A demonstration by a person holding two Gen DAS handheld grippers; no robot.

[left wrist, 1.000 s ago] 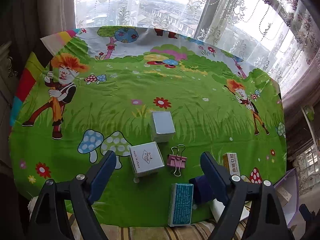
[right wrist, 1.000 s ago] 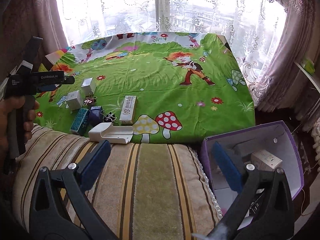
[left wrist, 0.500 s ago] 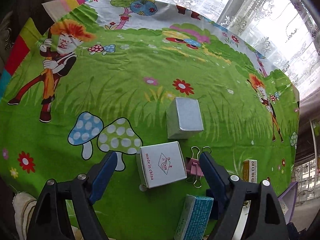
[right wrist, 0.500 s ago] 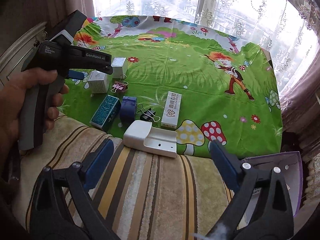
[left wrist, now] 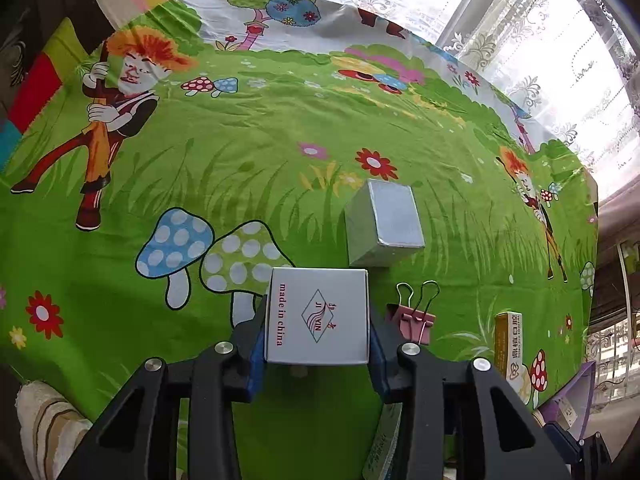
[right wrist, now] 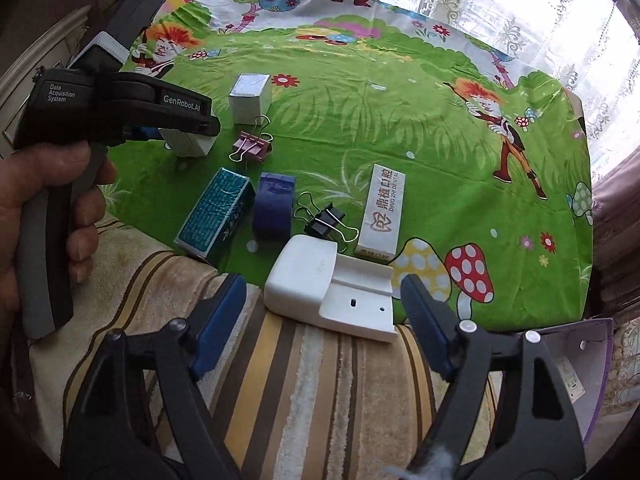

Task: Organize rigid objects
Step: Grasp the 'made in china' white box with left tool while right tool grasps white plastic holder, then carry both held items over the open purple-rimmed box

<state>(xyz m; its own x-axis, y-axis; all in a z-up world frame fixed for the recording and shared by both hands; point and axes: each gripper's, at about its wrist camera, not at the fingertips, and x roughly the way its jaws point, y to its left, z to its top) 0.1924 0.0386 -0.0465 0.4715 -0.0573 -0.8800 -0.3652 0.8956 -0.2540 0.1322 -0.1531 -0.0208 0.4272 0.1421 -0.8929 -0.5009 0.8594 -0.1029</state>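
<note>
A white box (left wrist: 318, 304) printed "made in china" sits between the blue pads of my left gripper (left wrist: 318, 340). Its jaws are closing and the pads press on the box's two sides. The right wrist view shows that same gripper (right wrist: 192, 128), held by a hand (right wrist: 40, 208), over the box (right wrist: 188, 145). My right gripper (right wrist: 320, 296) hovers with its jaws closing around a white plastic holder (right wrist: 312, 276) at the cloth's near edge. Its fingers (right wrist: 224, 300) stand clear of the holder.
On the green cartoon cloth (right wrist: 400, 120) lie a silver box (left wrist: 382, 220), a pink binder clip (left wrist: 414, 320), a teal box (right wrist: 216, 216), a dark blue case (right wrist: 274, 208), a black binder clip (right wrist: 326, 220) and a long dental box (right wrist: 382, 212). A purple box (right wrist: 576, 360) stands at the right, by the striped cushion (right wrist: 320, 400).
My left gripper sank onto the white box and its jaws came in against it. My right gripper swung left from the purple box to the white holder, its jaws narrowing.
</note>
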